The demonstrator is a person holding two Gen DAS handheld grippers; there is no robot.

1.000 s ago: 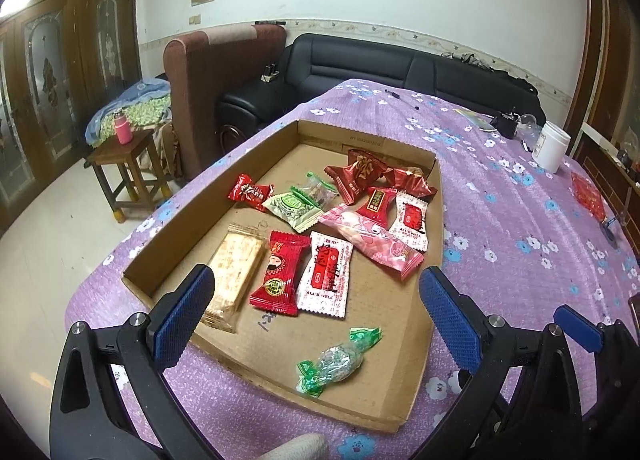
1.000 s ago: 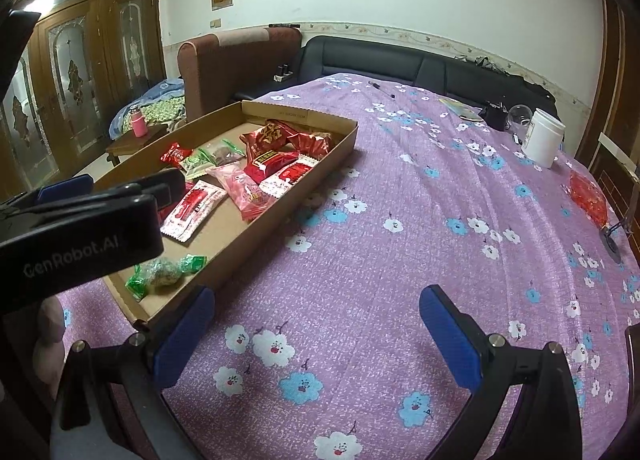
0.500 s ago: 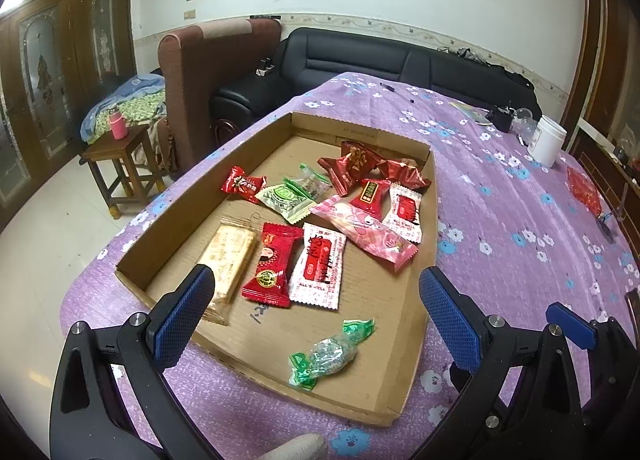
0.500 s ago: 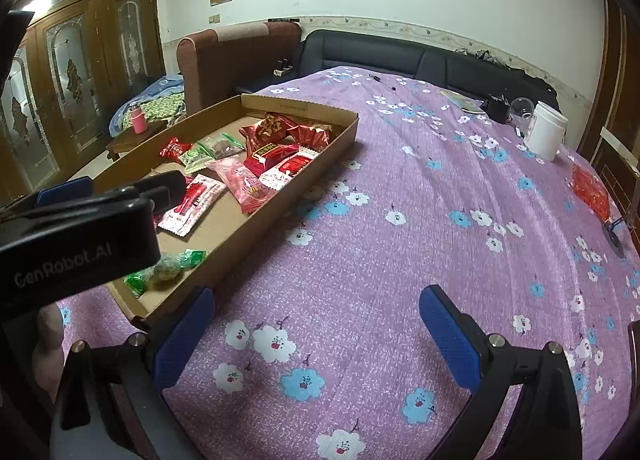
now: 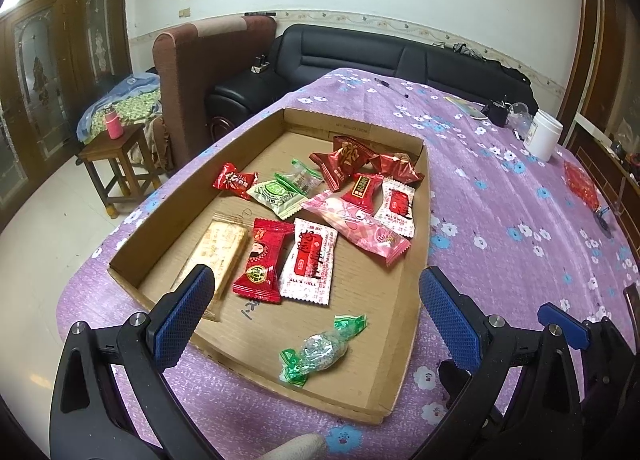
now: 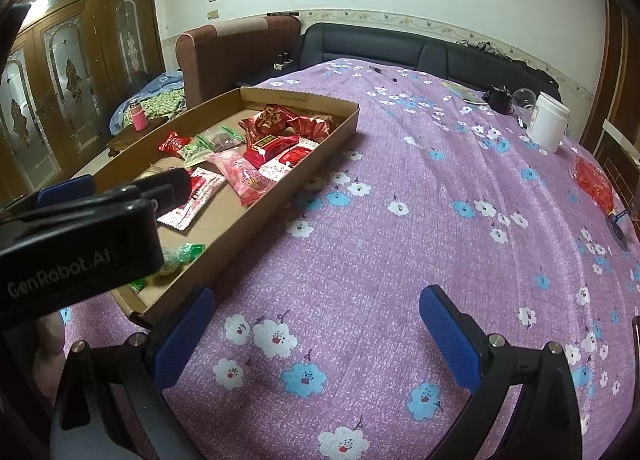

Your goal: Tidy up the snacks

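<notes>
A shallow cardboard tray (image 5: 422,195) lies on the counter (image 5: 500,219), which is covered with a purple flowered cloth, near the counter's left edge and reaching toward its near edge. The snacks lie loose on the tray floor: a green-ended foil candy (image 5: 320,352) sits alone toward the tray's near edge; a pale wafer bar (image 5: 218,256), a red packet (image 5: 262,260) and a white-and-red packet (image 5: 310,262) lie side by side mid-tray; a pink packet (image 5: 360,230), a light green packet (image 5: 278,195) and several red wrappers cluster toward the far edge. The left claw (image 5: 316,310) hangs above the near end of the tray with its blue-padded fingers (image 5: 182,316) spread wide and nothing between them. The right claw (image 6: 316,334) is likewise spread wide and empty, over bare cloth just beside the tray's right wall. A white jar (image 6: 548,121) stands near the counter's far right corner, and a red mesh bag (image 6: 596,181) lies by the right edge.
</notes>
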